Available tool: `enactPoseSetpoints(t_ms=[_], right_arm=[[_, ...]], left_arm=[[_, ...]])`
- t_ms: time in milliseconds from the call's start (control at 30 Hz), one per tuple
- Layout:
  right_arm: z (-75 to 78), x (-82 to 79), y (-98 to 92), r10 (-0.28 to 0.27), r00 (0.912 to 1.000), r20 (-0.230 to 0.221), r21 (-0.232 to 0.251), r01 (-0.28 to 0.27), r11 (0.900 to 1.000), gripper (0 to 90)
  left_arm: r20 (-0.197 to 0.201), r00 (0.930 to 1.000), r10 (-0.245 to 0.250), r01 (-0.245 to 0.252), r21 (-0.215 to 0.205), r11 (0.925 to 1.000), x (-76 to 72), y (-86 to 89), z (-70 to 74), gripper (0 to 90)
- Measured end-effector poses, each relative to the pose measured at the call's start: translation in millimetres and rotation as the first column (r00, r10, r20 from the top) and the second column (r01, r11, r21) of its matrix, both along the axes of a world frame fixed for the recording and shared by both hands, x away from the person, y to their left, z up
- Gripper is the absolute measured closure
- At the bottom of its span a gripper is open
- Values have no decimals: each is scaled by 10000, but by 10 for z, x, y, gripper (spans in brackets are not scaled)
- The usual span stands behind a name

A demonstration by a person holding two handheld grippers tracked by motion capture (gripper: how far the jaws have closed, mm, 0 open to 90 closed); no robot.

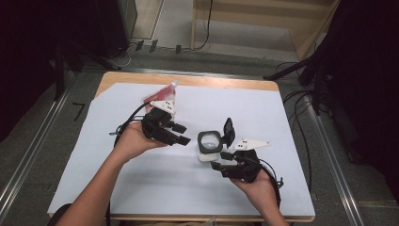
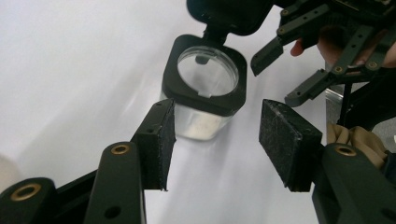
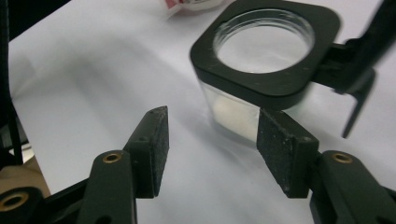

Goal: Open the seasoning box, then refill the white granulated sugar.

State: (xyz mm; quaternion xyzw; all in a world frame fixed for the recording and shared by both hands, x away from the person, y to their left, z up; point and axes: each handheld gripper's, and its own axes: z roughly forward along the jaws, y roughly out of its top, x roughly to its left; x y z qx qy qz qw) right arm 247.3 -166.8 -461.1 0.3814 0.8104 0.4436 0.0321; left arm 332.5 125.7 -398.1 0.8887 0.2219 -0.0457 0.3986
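The clear jar stands upright mid-table, hinged lid flipped open for filling. Left gripper and right gripper flank it, jaws spread, grasping nothing. Red pouch lies behind.

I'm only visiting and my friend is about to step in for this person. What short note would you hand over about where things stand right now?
Left gripper: open, holding nothing, pointed at the clear container from its left.
Right gripper: open, holding nothing, jaws close to the container's near side.
Container: clear square jar with a black rim, upright on the white sheet mid-table, its hinged black lid flipped up and open. It looks empty.
Red and white pouch: lying at the far side, behind the left gripper.
Done: the lid is open.
Left: probably fetch the pouch and fill the jar, then shut the lid, though that is a guess.
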Motion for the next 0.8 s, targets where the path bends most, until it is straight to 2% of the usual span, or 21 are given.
enactPoseSetpoints(t_ms=[67,267,433,500,800], right_arm=[[0,-10,38,121,9999,72,-88,-121,9999,448],[1,-33,142,571,9974,446,-238,-561,9981,460],[-20,-12,169,818,9967,10,-163,-817,9965,468],[-24,-9,170,762,9970,-116,-177,-764,9969,468],[-27,-1,175,803,9967,155,-396,-796,9960,464]], left_arm=[[27,9998,179,-179,91,9998,-6,61,7,471],[-32,9985,551,-551,-11,9985,-12,221,41,474],[-42,9970,770,-771,-43,9970,-7,352,63,475],[-55,9954,958,-959,-69,9954,-13,401,74,475],[62,9892,1463,-1463,100,9892,23,649,76,474]])
